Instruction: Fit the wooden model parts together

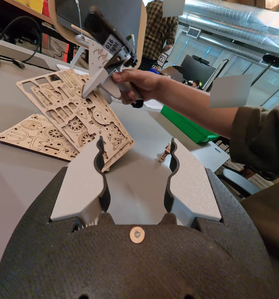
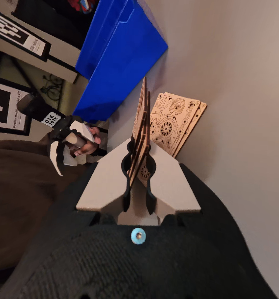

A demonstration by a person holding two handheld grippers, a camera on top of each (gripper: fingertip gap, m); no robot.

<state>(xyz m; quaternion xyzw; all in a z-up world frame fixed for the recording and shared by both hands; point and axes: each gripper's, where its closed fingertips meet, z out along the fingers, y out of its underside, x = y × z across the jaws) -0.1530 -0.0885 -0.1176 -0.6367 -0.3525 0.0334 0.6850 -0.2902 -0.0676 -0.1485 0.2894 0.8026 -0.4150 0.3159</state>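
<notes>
My right gripper [image 2: 140, 142] is shut on a small stack of laser-cut wooden sheets [image 2: 141, 127] and holds them tilted up off the grey table [image 2: 232, 80]. The left wrist view shows the same gripper [image 1: 85, 95] pinching the sheets' far edge, the held sheets [image 1: 80, 113] slanting down toward me. More wooden sheets [image 1: 36, 137] lie flat on the table; they also show in the right wrist view [image 2: 176, 123]. My left gripper [image 1: 136, 142] is open and empty, just in front of the held sheets' lower corner. A small assembled wooden piece [image 1: 165, 152] lies by its right finger.
A green bin [image 1: 189, 126] sits at the table's right edge. A blue bin [image 2: 119, 61] stands beside the sheets. A white lamp base [image 1: 67, 66] and black cable [image 1: 14, 40] are at the back left. A person in a plaid shirt [image 1: 159, 32] stands beyond the table.
</notes>
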